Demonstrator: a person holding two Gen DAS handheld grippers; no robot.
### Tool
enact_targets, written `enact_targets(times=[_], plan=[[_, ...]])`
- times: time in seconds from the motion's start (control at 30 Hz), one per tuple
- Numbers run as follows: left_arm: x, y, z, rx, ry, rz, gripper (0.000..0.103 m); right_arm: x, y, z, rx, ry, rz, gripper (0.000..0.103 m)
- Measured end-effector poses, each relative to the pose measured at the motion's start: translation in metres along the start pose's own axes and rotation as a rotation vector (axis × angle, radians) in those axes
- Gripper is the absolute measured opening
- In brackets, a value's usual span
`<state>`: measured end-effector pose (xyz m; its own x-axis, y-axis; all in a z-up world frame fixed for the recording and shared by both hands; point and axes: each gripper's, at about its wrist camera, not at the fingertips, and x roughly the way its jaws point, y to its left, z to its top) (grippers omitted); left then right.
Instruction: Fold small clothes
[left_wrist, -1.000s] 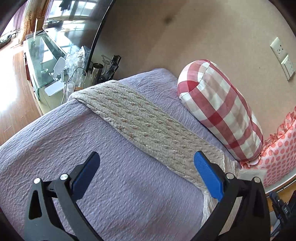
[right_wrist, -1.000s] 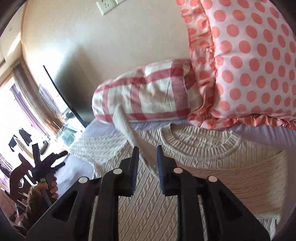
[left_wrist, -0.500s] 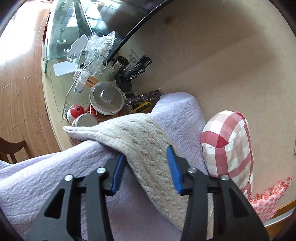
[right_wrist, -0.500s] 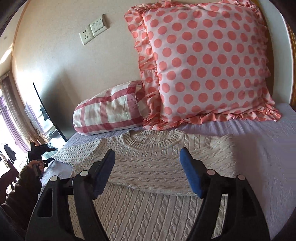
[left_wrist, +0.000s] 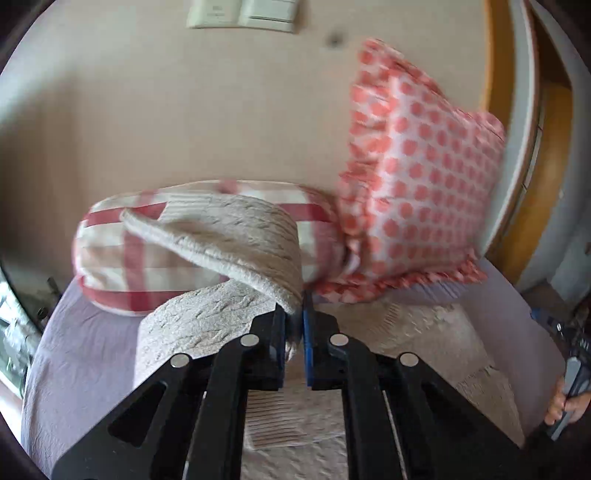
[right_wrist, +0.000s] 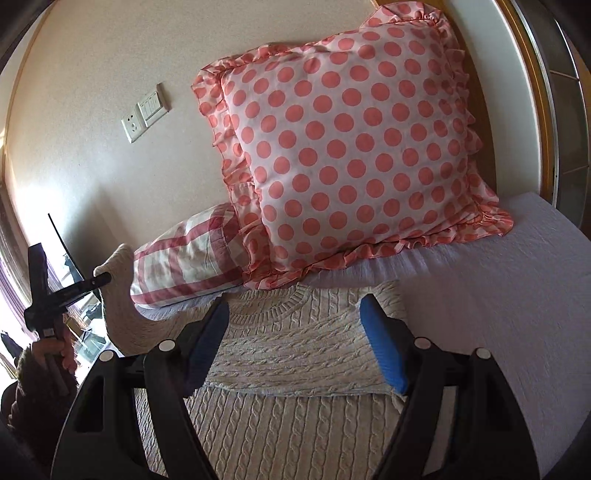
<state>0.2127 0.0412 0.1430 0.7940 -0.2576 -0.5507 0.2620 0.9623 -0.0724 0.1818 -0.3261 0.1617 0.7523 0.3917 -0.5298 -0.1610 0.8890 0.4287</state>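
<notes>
Against the beige wall at the head of the bed leans a square pillow of white cloth with coral polka dots and a ruffled edge (right_wrist: 354, 147), filling the upper middle of the right wrist view; its lower left corner overlaps a red-and-white checked bolster pillow (right_wrist: 184, 269) lying lengthwise along the wall. A white wall socket and switch plate (right_wrist: 146, 116) sit in the upper left of that view. The pillows stand just behind the garment's neckline, the ruffle all but touching it.

The cream cable-knit sweater (right_wrist: 295, 350) lies flat on the lavender quilted bedspread (right_wrist: 498, 302) in the lower middle of the frame, collar toward the pillows, one sleeve already laid across its chest. The knit is thick and ropey, with a ribbed round collar. The bedspread is finely puckered.

In the left wrist view the left hand-held gripper (left_wrist: 294, 332) has its blue pads pinched tight on the sweater's other sleeve (left_wrist: 236, 236), which rises in a curled arc at centre frame, in front of the checked bolster; this view is motion-blurred. The right hand-held gripper (right_wrist: 295, 347) hangs over the sweater's chest with its pads spread wide, holding nothing.
</notes>
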Motion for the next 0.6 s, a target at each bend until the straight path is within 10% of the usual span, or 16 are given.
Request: enact_targets(times=[0.1,0.2,0.37,0.6], plan=[[0.06,-0.111,-0.043,0.283,0.142,-0.027,0.016,0.021,-0.017,-0.003,0.072,0.079,0.002,0.076],[0.068,-0.134,-0.085,0.383,0.191,-0.026,0.016,0.04,-0.039,-0.009,0.131,0.173,-0.01,0.071],[0.007,-0.077,-0.106,0.265,0.136,0.023,0.043,0.08,-0.071,-0.013,0.21,0.297,-0.089,0.048],[-0.059,0.01,-0.138,0.02,0.145,0.148,0.054,0.129,-0.086,-0.012,0.254,0.349,-0.144,0.039]])
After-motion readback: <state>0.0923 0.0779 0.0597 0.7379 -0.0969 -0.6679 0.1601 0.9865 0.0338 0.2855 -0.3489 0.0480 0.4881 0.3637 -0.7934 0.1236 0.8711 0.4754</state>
